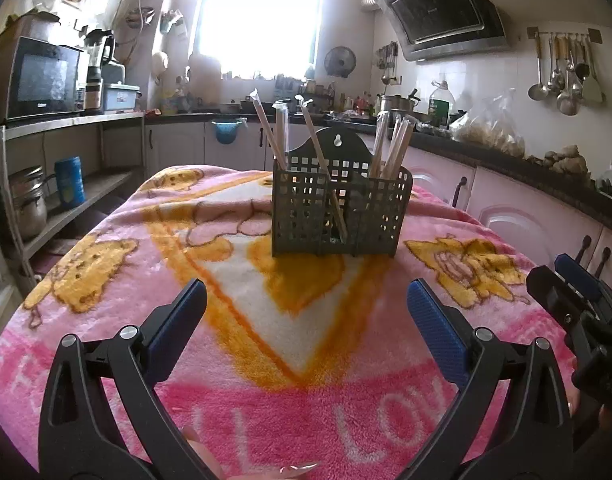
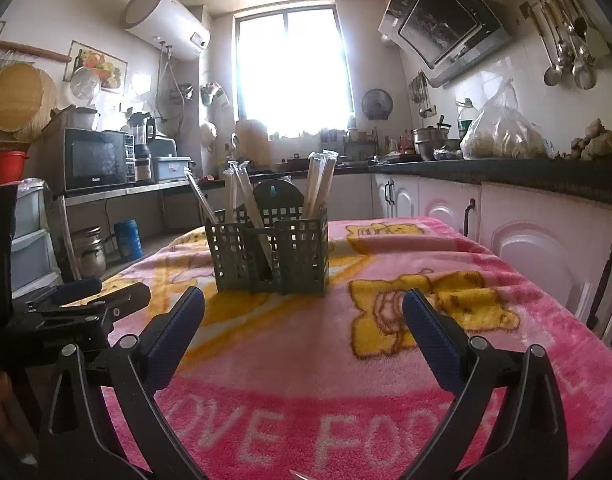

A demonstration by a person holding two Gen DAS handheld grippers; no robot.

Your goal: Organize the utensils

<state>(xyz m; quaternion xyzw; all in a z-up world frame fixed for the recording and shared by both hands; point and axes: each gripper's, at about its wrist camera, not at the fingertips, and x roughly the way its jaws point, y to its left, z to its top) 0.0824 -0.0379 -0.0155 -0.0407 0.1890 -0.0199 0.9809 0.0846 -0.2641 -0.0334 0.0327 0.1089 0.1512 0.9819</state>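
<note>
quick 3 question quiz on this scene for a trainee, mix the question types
1. True or false: the left gripper holds a chopstick.
2. Where does the caddy stand? A) on the counter B) on the blanket C) on a shelf
3. Fill in: the wrapped chopsticks stand in the caddy, and the right gripper is ____.

Key: 1 false, it is open and empty. 2 B. 3 open.

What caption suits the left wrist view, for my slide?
Open left claw faces a grid utensil caddy holding wrapped chopsticks on a pink blanket.
</note>
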